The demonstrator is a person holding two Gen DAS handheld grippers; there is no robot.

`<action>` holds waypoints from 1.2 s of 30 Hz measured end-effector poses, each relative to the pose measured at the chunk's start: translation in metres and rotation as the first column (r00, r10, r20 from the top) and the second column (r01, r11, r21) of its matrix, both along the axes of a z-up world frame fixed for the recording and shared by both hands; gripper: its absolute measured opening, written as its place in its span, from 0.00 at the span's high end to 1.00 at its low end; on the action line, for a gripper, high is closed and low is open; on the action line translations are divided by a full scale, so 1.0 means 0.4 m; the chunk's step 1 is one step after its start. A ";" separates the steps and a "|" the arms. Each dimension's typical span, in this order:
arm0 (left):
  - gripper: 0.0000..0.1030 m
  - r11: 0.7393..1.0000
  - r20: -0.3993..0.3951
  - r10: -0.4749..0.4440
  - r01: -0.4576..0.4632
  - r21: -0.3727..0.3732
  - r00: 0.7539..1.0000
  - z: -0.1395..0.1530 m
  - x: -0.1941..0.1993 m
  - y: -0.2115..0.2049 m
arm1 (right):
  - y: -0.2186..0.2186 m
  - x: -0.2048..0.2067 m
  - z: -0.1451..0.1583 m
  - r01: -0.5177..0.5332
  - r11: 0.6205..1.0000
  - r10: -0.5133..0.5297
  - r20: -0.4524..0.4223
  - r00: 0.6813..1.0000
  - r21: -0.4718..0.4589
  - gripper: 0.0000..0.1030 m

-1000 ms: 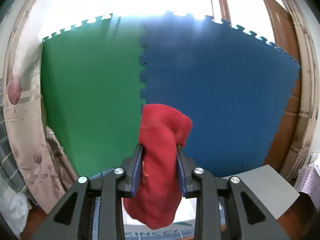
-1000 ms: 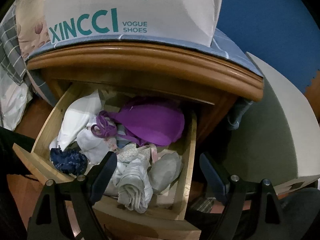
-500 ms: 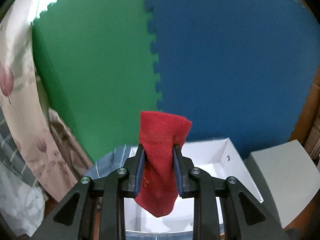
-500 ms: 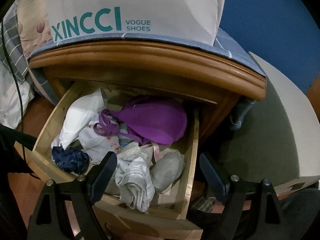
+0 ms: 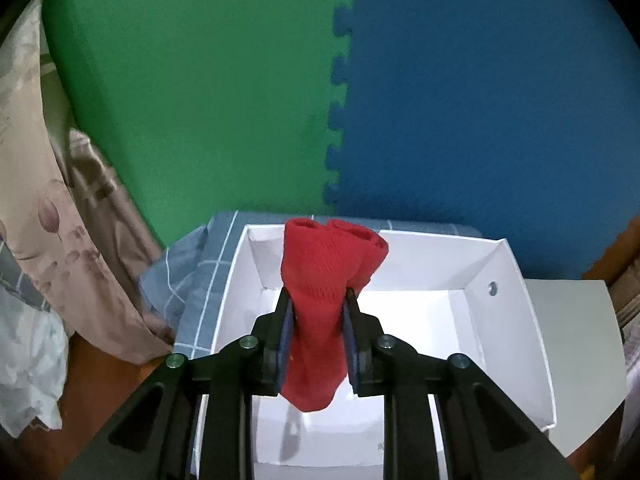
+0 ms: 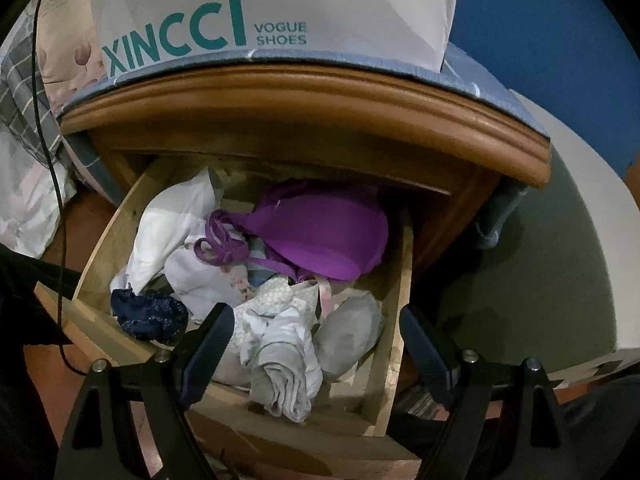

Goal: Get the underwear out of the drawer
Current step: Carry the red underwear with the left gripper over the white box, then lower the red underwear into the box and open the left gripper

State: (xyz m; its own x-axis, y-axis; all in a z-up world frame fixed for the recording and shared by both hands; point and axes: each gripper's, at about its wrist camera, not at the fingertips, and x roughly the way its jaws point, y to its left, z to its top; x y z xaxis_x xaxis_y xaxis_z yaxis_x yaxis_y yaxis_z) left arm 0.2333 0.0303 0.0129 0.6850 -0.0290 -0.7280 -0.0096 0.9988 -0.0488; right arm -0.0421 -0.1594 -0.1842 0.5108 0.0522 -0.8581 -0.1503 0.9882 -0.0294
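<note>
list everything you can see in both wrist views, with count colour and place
red garment: 1, red, clamped in the left gripper above the box
shoe box: 1, white, open, on the nightstand top
checked cloth: 1, grey-blue, under the box
foam mats: 2, green and blue, upright behind the box
curtain: 1, beige floral, far left
nightstand: 1, brown wood
drawer: 1, light wood, pulled open
purple bra: 1, back right of drawer
white garment: 1, back left of drawer
navy underwear: 1, front left of drawer
grey rolled garment: 1, front middle of drawer
left gripper: 1, black, jaws shut
right gripper: 1, black, jaws open over the drawer
</note>
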 end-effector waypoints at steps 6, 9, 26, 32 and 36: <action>0.81 0.999 -0.101 0.020 -0.016 0.047 0.995 -0.068 0.067 -0.020 | -0.003 0.006 -0.011 0.004 1.000 -0.003 -0.022 1.000 0.028 0.16; 0.81 0.996 -0.119 0.036 -0.026 0.079 0.992 -0.097 0.090 -0.022 | -0.003 0.007 -0.014 0.003 0.999 -0.001 -0.029 1.000 0.038 0.16; 0.81 0.994 -0.221 0.062 -0.040 0.103 0.973 -0.148 0.150 -0.001 | 0.005 0.014 -0.033 -0.005 0.999 0.007 -0.065 0.998 0.035 0.16; 0.81 0.992 -0.229 0.067 -0.041 0.117 0.971 -0.157 0.155 -0.006 | 0.004 0.014 -0.035 -0.006 0.999 0.008 -0.067 0.998 0.038 0.16; 0.81 0.992 -0.243 0.078 -0.050 0.117 0.967 -0.161 0.158 0.000 | 0.004 0.014 -0.035 -0.008 0.999 0.010 -0.068 0.998 0.035 0.16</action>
